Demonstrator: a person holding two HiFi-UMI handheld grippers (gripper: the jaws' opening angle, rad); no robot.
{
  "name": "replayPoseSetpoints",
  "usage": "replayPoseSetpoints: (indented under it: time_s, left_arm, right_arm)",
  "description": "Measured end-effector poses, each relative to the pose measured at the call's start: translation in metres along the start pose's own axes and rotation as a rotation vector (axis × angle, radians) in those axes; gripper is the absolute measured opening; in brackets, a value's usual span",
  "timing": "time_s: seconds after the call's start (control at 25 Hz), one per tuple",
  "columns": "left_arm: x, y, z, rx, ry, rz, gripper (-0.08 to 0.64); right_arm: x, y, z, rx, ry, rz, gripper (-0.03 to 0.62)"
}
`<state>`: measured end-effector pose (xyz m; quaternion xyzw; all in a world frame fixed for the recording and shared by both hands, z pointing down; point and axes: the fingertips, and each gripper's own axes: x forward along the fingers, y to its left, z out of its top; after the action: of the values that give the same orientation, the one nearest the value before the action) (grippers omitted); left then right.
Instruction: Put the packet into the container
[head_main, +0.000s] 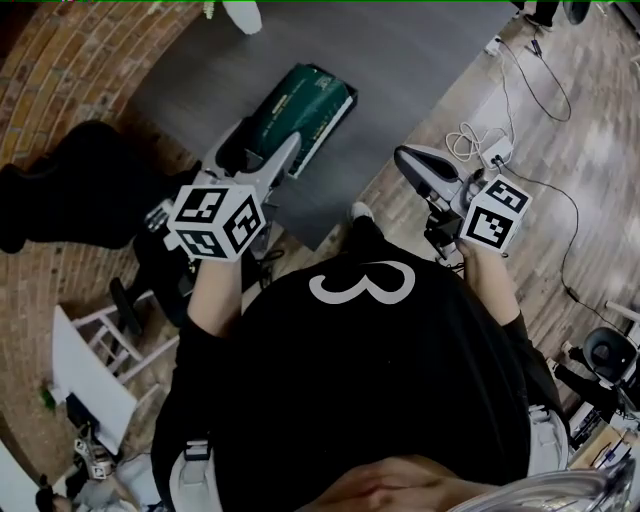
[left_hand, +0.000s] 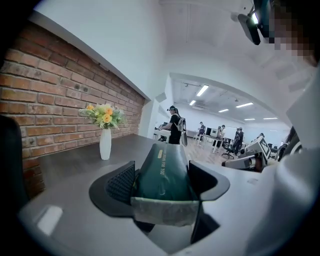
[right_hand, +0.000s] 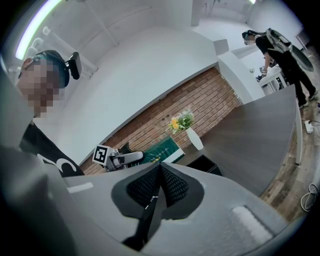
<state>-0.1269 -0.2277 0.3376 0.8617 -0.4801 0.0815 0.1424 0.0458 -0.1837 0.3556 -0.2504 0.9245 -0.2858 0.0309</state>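
A dark green packet (head_main: 303, 108) is clamped between the jaws of my left gripper (head_main: 262, 150), which is held over the grey table (head_main: 400, 70). In the left gripper view the packet (left_hand: 162, 170) stands lengthwise between both pads, its crimped end nearest the camera. My right gripper (head_main: 412, 162) hangs off the table's near edge, shut with nothing in it; its pads (right_hand: 172, 185) meet. A black open container (right_hand: 202, 163) sits on the table near the vase, seen only in the right gripper view. That view also shows the packet (right_hand: 161, 148).
A white vase with yellow flowers (left_hand: 105, 142) stands on the table by the brick wall (left_hand: 45, 105). Cables and a power strip (head_main: 485, 145) lie on the wooden floor to the right. People (left_hand: 175, 127) stand in the office beyond the table.
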Motion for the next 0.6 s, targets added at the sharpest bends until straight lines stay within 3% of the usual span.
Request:
replayPoseSetpoints:
  time_s: [0.6]
  left_arm:
    - [0.07,0.046,-0.032,0.033,0.137,0.031,0.357]
  right_arm:
    - [0.045,-0.061,0.026,0.033,0.081,0.014,0.0]
